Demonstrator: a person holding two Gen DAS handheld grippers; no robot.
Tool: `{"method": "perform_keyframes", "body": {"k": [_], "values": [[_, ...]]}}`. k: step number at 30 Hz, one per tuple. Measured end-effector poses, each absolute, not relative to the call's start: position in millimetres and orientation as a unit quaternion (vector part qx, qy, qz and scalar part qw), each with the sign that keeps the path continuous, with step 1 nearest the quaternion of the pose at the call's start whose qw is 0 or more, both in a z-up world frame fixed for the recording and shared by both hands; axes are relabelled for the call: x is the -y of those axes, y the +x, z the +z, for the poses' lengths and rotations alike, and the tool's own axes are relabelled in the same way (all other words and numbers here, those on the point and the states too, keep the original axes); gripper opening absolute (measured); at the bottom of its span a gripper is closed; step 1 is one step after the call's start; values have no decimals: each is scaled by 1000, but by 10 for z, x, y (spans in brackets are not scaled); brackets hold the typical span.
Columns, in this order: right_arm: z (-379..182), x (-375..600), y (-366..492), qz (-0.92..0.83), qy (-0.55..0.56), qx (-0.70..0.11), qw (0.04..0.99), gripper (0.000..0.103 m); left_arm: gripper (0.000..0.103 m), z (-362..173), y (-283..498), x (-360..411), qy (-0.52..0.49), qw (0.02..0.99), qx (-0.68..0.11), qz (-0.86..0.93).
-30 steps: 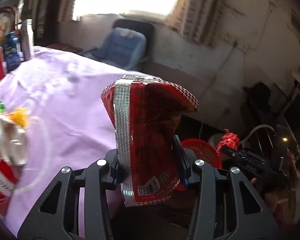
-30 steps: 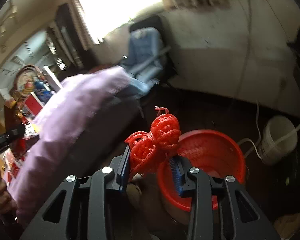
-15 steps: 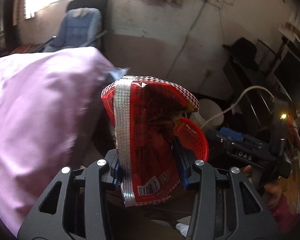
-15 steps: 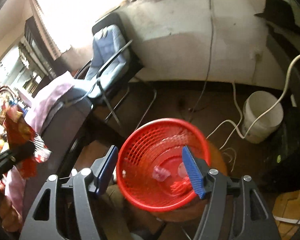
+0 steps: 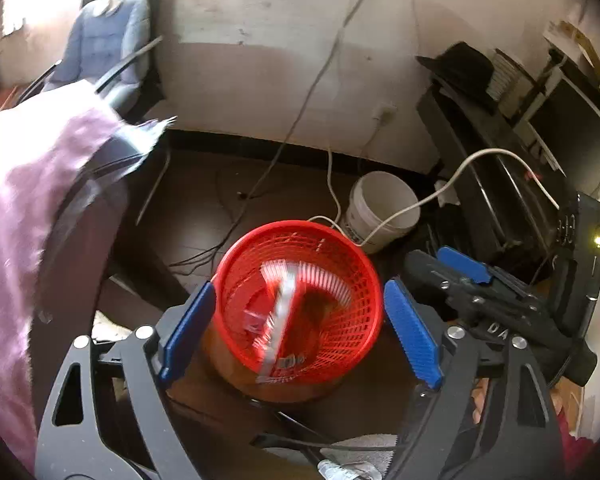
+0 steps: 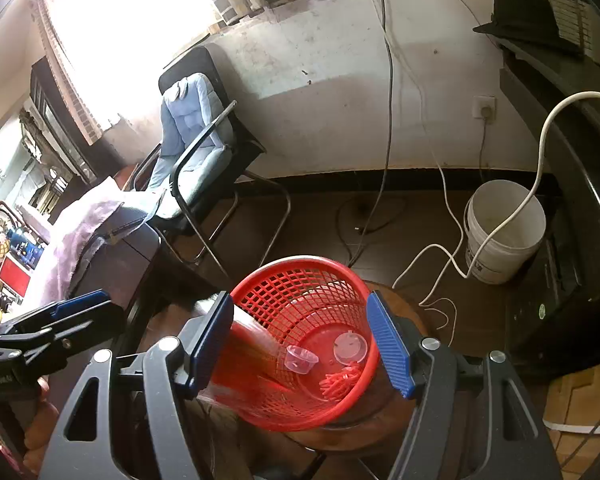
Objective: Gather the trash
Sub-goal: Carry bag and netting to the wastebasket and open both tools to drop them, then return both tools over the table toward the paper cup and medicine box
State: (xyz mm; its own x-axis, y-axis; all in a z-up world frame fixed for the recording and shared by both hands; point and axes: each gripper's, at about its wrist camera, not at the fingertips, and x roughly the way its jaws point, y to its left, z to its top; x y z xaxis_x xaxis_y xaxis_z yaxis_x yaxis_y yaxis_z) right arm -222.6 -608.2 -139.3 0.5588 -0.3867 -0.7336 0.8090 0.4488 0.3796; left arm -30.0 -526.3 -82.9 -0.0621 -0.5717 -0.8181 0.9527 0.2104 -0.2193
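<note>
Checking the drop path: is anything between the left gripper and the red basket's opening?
Nothing visible blocks it. The left gripper is open above the red basket, and the blurred wrapper is already inside the rim.

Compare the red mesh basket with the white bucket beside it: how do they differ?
The red basket has open lattice walls you can see through; the white bucket is solid-sided. The basket holds trash: a small clear cup, a round lid and a red net scrap; the bucket only has a white cable running into it. The basket sits on a brown stool, the bucket on the floor. Both are round, open-topped containers.
</note>
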Motion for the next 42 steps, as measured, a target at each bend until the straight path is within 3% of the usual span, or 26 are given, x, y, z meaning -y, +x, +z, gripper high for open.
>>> {"method": "perform_keyframes", "body": {"k": [7, 14, 18, 22, 28, 34, 38, 42], "values": [[-1541, 6055, -2086, -379, 350, -310, 799, 74, 86, -735, -83, 4926, 203, 683, -425, -559], [-1885, 6190, -2104, -369, 413, -336, 762, 74, 87, -763, 71, 4735, 202, 696, -427, -542], [-1837, 6128, -1992, -379, 375, -351, 770, 76, 87, -723, 131, 4634, 195, 704, -424, -534], [-2218, 6310, -1878, -435, 337, -406, 730, 77, 87, -649, 215, 4470, 183, 716, -422, -526], [-2751, 6277, -1716, -354, 399, -462, 708, 56, 87, -448, 368, 4093, 165, 744, -408, -503], [-2880, 5915, -1480, -280, 408, -498, 712, 47, 88, -259, 589, 3619, 126, 772, -402, -475], [-2795, 5758, -1364, -280, 387, -510, 716, 49, 89, -159, 732, 3292, 101, 793, -399, -450], [-2505, 5694, -1496, -312, 357, -497, 727, 75, 89, -47, 893, 2920, 77, 814, -393, -421]]}}
